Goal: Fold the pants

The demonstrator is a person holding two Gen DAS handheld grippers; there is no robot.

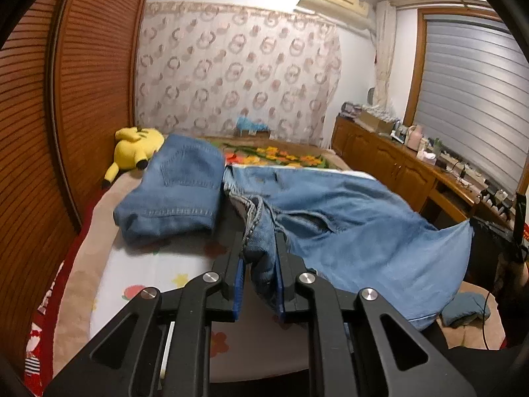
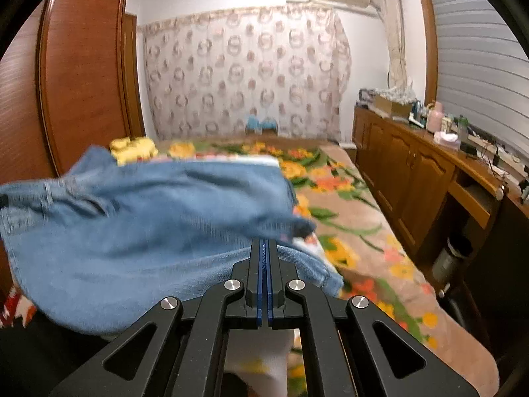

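A bed [image 2: 370, 231] with a floral cover fills the lower frame. The left gripper [image 1: 259, 248] is clamped on a bunched seam of the jeans [image 1: 347, 231] at centre frame. The right gripper [image 2: 264, 248] is closed, its pads together at the jeans' lower edge; whether cloth is pinched cannot be told. A folded pair [image 1: 175, 185] lies at left, beside a yellow plush toy [image 1: 135, 149].

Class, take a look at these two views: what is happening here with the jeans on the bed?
A person is folding jeans on a bed with a gripper in each hand. The left gripper is clamped on a bunched edge of the light blue jeans, which are lifted and stretched across. The right gripper is shut at the other end of the jeans, though blur hides the exact grip. A folded pair already lies beside a yellow plush toy.
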